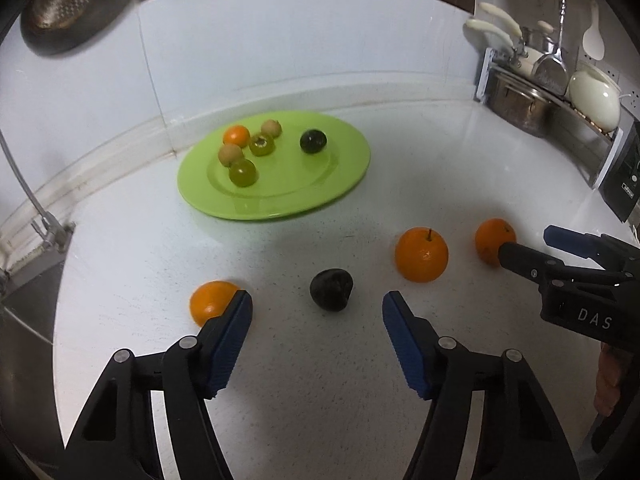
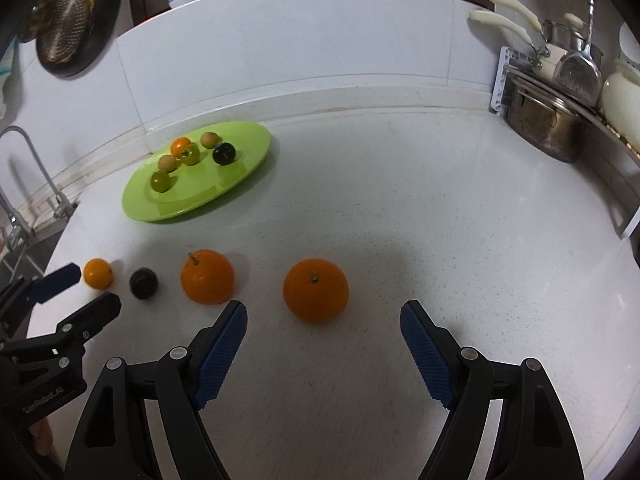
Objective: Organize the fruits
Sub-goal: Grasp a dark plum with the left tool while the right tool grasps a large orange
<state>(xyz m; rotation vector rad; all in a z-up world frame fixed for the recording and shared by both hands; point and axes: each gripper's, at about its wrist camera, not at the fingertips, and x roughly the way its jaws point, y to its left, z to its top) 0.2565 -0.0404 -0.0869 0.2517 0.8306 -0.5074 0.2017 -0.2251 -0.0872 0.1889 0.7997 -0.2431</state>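
Note:
A green plate holds several small fruits: an orange one, green ones, brown ones and a dark one. On the counter lie a dark fruit, a small orange, an orange with a stem and another orange. My left gripper is open, just before the dark fruit. My right gripper is open, just before the right orange.
A rack with pots and white utensils stands at the back right. A black appliance stands at the right edge. A sink and tap are at the left. A dark pan hangs on the wall.

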